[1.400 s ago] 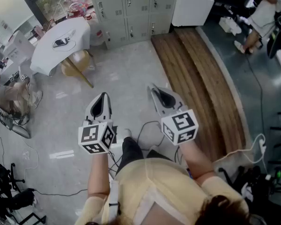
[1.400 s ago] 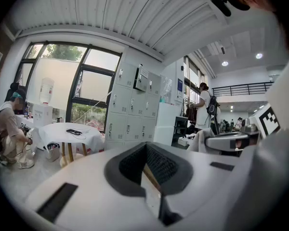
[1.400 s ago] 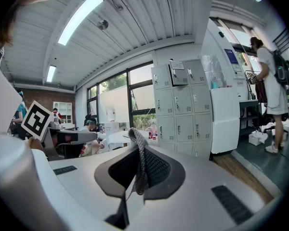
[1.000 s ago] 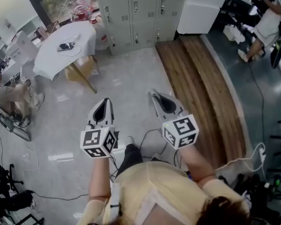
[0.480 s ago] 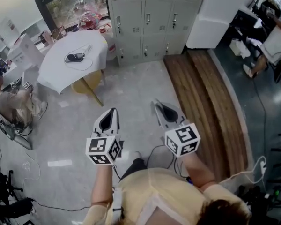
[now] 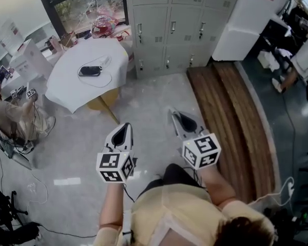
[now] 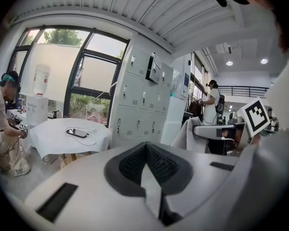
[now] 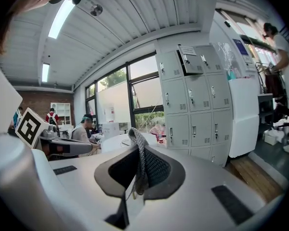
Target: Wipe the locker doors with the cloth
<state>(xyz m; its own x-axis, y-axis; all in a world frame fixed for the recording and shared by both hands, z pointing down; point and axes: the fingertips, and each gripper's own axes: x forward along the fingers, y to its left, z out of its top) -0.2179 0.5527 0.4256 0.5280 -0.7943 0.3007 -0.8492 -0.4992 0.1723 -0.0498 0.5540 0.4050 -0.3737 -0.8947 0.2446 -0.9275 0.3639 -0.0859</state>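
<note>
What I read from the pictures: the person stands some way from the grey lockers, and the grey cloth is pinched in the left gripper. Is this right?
Not quite. The grey cloth is pinched in the right gripper, as the right gripper view shows. The left gripper has its jaws together on nothing. The person does stand some way from the grey lockers.

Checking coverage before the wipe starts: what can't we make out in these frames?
- Cloth: only a grey strip shows, in the right gripper view, between the fingers of the right gripper; extent unknown.
- Lockers: upper rows cut off by the head view's top edge; dirt too small to see.
- Dark item on the white table: too small to identify.
</note>
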